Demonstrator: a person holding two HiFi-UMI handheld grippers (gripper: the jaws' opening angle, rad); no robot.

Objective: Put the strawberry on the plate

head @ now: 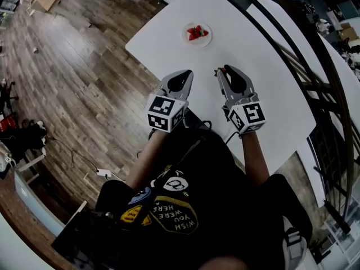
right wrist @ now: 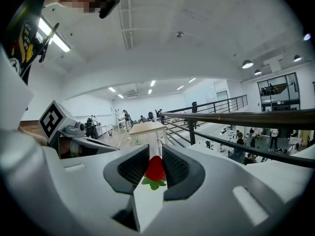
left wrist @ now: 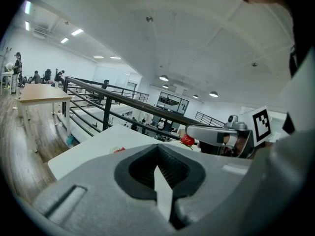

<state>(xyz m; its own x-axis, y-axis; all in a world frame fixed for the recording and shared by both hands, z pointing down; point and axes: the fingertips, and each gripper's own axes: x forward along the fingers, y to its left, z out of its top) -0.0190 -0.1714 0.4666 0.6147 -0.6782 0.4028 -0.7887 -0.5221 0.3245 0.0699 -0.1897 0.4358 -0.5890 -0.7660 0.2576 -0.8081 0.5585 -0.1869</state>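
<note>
Head view: the plate (head: 206, 40) sits at the far end of the white surface (head: 264, 83). It already carries red fruit (head: 195, 32), which looks like strawberries, roughly at its centre.

Right hand-held gripper (head: 221, 71): jaws partly apart, ribbed pads (right wrist: 132, 167) clamped on the strawberry (right wrist: 155, 168) from both sides, green cap hanging below. So the task strawberry is up in that grip, well apart from the plate, on our side of it and slightly right.

Left hand-held gripper (head: 188, 72): jaws closed tip to tip, nothing between them, touching nothing. It sits well short of the plate too, on our side of it. We judge it has no job in this step.

Step in hand, as we read it, is the carry to the plate. To do it well:
- Hold the squeeze constant. The berry is probably soft, so more pressure bruises it and less drops it.
- Come in over the plate's near rim and aim for a bare patch beside the fruit, not on top of it.
- Lower until the berry touches or nearly touches the plate before opening. Dropped from height, it may roll off the plate.
- Open wide, then back straight away from the plate so no pad drags the berry.
- Hold the left one clear of the plate.
</note>
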